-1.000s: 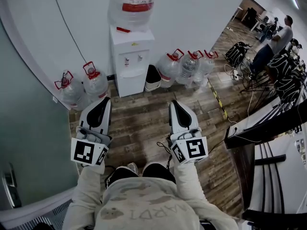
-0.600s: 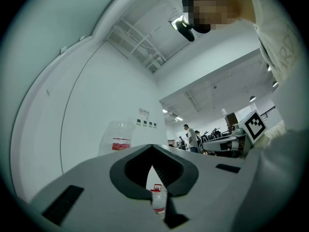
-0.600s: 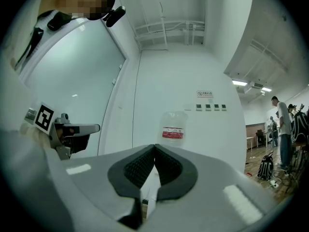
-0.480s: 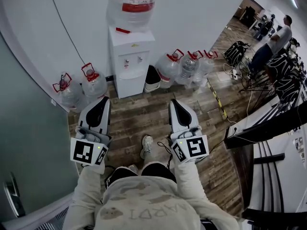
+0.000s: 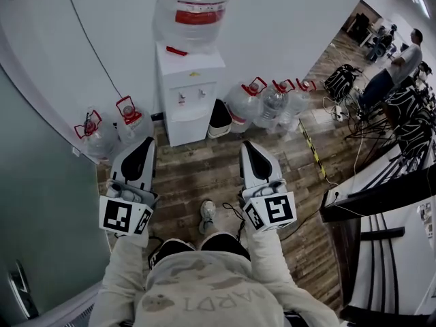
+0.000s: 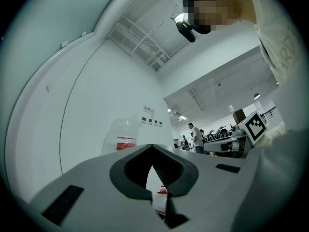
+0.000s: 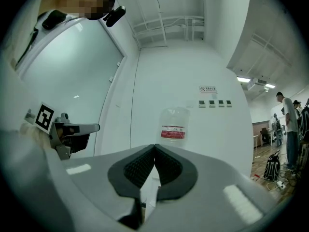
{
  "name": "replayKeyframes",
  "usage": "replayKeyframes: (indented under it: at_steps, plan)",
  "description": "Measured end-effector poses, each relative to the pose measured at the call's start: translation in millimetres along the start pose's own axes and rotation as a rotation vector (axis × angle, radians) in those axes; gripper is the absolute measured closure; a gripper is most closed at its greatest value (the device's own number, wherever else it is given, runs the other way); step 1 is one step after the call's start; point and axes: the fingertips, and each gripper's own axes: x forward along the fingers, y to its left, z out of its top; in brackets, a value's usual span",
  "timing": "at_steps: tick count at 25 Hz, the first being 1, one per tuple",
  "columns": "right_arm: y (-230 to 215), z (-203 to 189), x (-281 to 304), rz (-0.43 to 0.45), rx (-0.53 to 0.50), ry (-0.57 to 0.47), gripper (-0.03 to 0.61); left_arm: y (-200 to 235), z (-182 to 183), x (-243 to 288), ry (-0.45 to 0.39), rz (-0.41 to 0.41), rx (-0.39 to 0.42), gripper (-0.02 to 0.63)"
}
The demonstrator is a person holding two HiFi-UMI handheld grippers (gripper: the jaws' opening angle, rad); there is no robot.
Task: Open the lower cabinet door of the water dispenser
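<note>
We judge that the step in hand is the approach. The white box-shaped water dispenser, with a large clear bottle upside down on top, stands against the white wall, well apart from both tools. Its lower cabinet door, the plain white panel under the two taps, appears closed and untouched. The left gripper has its jaws together with nothing between them, and the right gripper is the same, its ribbed black pads meeting at the tips. The person holds both tools out in front of the body, side by side and almost level, with the marker cubes close to the pale sleeves. Both tools point toward the wall, and the dispenser lies ahead between their two lines. Clear spare water bottles with red handles stand on the brown wooden floor on both sides of the dispenser. In our judgement, the next move calls for coming nearer, lowering one tool to the door and parting its jaws to take the door edge. From here we cannot see a handle.
</note>
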Motion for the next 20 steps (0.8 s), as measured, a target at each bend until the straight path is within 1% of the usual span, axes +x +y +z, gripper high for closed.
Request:
replayKeyframes:
  at_steps: [9, 20]
  plan:
    - [-55.9, -2.3, 62.7, 0.041, -0.001, -0.011, 0.569, 17.3, -9.9, 74.4, -0.008, 0.036, 0.008, 0.611]
    - [-127.8, -10.7, 125.5, 0.099, 0.014, -0.017, 0.569, 23.0, -22.9, 160.7, -0.002, 0.08, 0.029, 0.611]
